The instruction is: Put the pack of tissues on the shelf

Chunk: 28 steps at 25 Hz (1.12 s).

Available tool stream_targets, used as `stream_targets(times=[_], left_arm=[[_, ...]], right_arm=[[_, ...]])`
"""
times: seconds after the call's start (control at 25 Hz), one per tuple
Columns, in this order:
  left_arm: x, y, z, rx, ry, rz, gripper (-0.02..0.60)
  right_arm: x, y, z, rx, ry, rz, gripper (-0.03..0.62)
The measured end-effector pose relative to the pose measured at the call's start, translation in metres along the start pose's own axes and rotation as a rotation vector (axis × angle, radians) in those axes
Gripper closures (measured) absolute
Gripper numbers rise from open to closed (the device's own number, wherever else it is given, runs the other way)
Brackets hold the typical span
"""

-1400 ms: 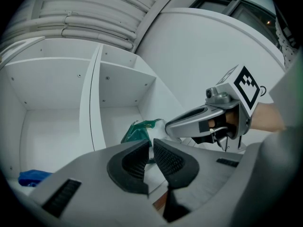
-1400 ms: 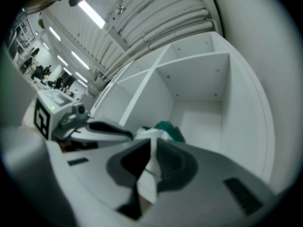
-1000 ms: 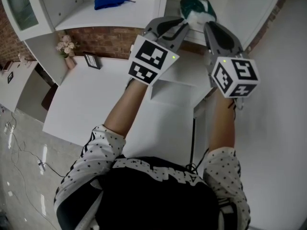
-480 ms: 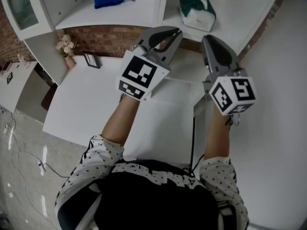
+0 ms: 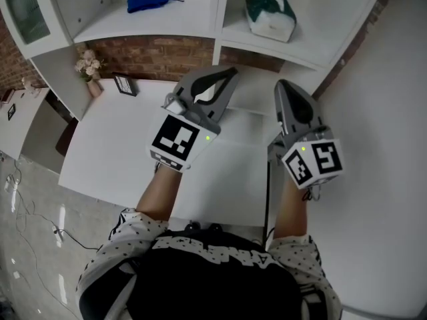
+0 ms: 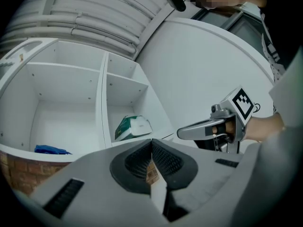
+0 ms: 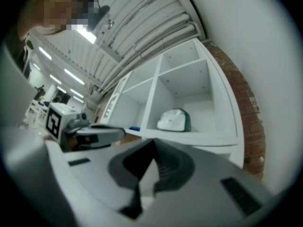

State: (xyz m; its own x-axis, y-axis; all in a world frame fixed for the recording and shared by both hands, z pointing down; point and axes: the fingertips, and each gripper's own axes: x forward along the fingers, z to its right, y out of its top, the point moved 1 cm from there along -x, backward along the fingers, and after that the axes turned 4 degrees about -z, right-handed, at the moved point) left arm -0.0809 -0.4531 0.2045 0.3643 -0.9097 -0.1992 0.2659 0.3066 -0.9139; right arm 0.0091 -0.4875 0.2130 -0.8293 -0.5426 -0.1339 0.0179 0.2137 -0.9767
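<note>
In the head view the green-and-white soft plastic pack of tissues [image 5: 270, 12] lies in the right compartment of the white board shelf [image 5: 263, 47], resting on the compartment floor and touched by nothing; in the left compartment lies a small blue soft-looking object [image 5: 150, 1]. Below, over the flat white table [image 5: 113, 145], the grey left gripper [image 5: 231, 72] and the grey right gripper [image 5: 283, 85], each with its marker cube, point up toward the shelf, both well apart from the pack. In the left gripper view the two dark ribbed pads [image 6: 165, 159] meet along one line; the jaws have just been closing and nothing is between them. The pack [image 6: 132, 126] stands ahead in its compartment, and the right gripper shows at the side. In the right gripper view it is the same from the other side: these jaws too have just been closing and are now together on nothing; the pack [image 7: 174, 119] sits on the shelf board ahead. I judge that the placing step is done and the task looks complete. The next move, if any, calls only for lowering both tools away from the shelf edge without touching it; no new grasp seems needed.
</note>
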Motion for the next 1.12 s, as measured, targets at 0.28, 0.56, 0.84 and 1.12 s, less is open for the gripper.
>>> stream_targets(times=[0.28, 0.56, 0.84, 1.12], left_arm=[[-0.018, -0.022, 0.025, -0.097, -0.036, -0.042, 0.545], [-0.029, -0.053, 0.054, -0.184, -0.094, -0.098, 0.545], [-0.038, -0.067, 0.061, -0.21, -0.096, -0.137, 0.545], [-0.043, -0.062, 0.059, -0.206, -0.083, -0.127, 0.545]], right_arm=[[-0.024, -0.031, -0.018, 0.03, 0.026, -0.04, 0.565], [-0.038, -0.061, -0.031, 0.108, 0.049, -0.061, 0.565], [-0.044, -0.083, -0.038, 0.164, 0.064, -0.091, 0.565], [-0.045, -0.078, -0.044, 0.153, 0.076, -0.082, 0.565]])
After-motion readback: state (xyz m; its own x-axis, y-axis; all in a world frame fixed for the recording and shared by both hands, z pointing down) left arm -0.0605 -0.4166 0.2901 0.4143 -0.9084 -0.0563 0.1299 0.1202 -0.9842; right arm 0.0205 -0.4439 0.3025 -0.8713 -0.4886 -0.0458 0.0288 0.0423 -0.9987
